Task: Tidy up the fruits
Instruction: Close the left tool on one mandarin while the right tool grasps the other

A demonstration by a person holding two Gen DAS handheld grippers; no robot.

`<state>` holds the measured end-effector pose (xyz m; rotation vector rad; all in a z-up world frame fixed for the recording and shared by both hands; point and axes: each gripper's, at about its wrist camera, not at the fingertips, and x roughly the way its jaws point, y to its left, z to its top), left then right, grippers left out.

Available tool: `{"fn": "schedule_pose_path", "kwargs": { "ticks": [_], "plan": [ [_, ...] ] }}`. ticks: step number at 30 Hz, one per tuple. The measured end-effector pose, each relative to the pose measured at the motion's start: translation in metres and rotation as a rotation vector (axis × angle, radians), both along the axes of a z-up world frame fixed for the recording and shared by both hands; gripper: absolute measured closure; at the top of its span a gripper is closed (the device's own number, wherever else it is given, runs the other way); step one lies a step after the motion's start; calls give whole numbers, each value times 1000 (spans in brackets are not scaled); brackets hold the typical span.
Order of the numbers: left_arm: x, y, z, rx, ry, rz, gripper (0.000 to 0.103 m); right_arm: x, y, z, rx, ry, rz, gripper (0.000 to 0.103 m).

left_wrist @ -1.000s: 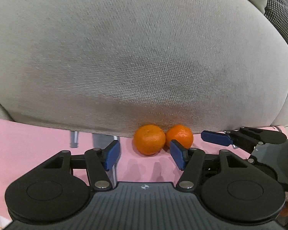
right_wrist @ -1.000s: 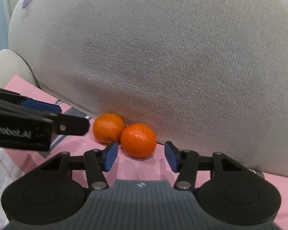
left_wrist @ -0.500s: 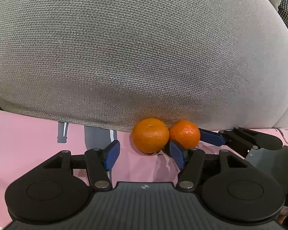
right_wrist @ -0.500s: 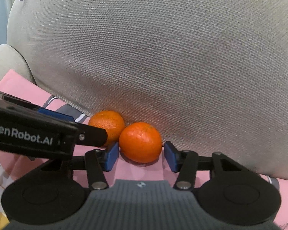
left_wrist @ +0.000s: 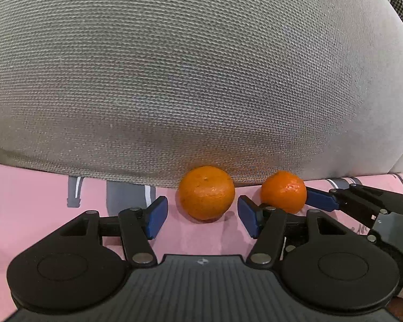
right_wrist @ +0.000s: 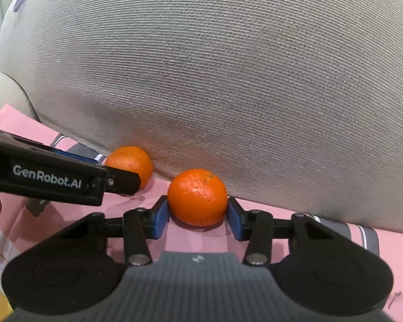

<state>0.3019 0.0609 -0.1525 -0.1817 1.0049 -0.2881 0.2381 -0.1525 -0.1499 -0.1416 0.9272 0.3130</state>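
Observation:
Two tangerines lie on a pink cloth against a grey cushion. In the left wrist view the left tangerine [left_wrist: 207, 192] sits just ahead of my open left gripper [left_wrist: 201, 216], between its blue pads without touching them. The right tangerine [left_wrist: 283, 191] sits between the pads of my right gripper, whose blue pad [left_wrist: 319, 201] shows beside it. In the right wrist view my right gripper [right_wrist: 197, 216] has both pads against the right tangerine [right_wrist: 197, 197]. The left tangerine [right_wrist: 131, 162] lies behind the left gripper's finger [right_wrist: 121, 179].
A large grey cushion [left_wrist: 188, 80] rises right behind the fruit and fills most of both views [right_wrist: 228, 80]. The pink cloth [left_wrist: 27, 196] has a grey printed figure. A beige armrest [right_wrist: 2, 96] shows at far left.
Both grippers have moved forward toward the fruit. The two tangerines, touching before, now lie apart. My right gripper's pads have closed in on the right tangerine.

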Motion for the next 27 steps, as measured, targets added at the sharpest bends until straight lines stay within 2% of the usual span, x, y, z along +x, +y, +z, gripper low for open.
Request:
{"fn": "schedule_pose_path", "kwargs": {
  "ticks": [10, 14, 17, 27],
  "plan": [
    [11, -35, -19, 39, -25, -5, 34, -6, 6, 2, 6, -20, 18, 59],
    [14, -50, -26, 52, -32, -10, 48, -4, 15, -4, 3, -23, 36, 59],
    [13, -58, -28, 57, -36, -8, 49, -3, 22, -10, -2, -18, 43, 59],
    [-7, -61, -9, 64, -1, 27, 49, -10, 33, -3, -14, 2, 54, 60]
  ]
}}
